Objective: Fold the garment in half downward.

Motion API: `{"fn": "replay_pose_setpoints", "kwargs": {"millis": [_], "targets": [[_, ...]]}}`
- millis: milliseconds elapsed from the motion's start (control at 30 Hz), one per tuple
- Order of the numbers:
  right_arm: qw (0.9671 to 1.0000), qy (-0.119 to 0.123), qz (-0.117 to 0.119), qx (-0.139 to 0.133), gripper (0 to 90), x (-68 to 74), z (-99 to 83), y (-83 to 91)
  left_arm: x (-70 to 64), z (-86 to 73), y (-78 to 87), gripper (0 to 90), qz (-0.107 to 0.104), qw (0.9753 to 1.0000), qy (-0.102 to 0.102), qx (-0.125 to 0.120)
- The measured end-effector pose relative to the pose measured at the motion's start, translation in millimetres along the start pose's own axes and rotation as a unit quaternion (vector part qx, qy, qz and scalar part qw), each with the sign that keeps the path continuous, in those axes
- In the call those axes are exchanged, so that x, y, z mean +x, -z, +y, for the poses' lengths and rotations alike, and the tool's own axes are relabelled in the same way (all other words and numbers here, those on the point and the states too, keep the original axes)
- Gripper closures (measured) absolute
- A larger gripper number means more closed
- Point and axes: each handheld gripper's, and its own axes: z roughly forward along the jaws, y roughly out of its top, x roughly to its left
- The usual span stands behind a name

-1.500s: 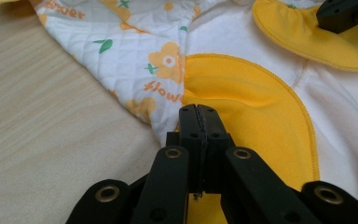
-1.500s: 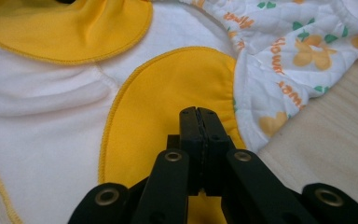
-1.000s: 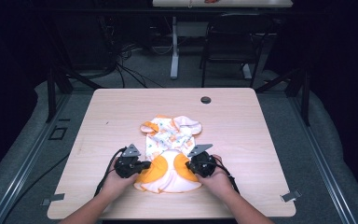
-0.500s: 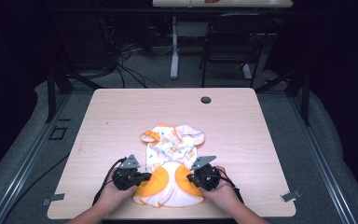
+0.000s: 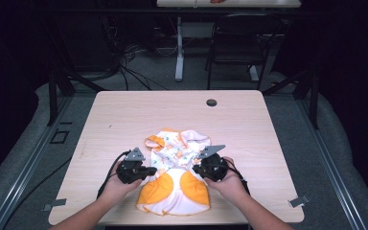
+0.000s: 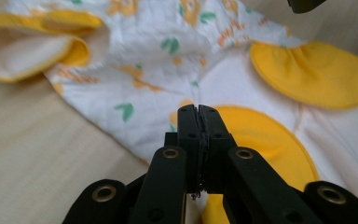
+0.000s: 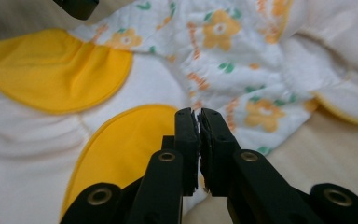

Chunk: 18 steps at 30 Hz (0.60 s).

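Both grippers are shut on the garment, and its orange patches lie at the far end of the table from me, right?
Not quite. The left gripper and right gripper are shut on the garment, but the high view shows its orange patches at the near end.

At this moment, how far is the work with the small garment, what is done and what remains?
Done: both grippers have closed on the garment, the left gripper at one side edge, the right gripper at the other, beside the orange patches. In hand: the near part hangs over the table edge, as if being pulled flat. Left: the far patterned half is still bunched; no fold is visible yet.
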Motion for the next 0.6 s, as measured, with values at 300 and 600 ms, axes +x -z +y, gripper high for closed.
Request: {"fn": "replay_pose_setpoints", "kwargs": {"millis": [300,600], "targets": [[0.9991,-0.005,-0.038,0.017,85.0,-37.2,38.0,-10.2,27.9,44.3,-8.6,88.8,0.020,0.9997,-0.014,-0.009],[0.9987,0.003,-0.043,0.027,81.2,-56.6,66.3,-36.3,59.8,73.6,-36.9,89.6,0.036,0.9993,-0.002,-0.013]]}}
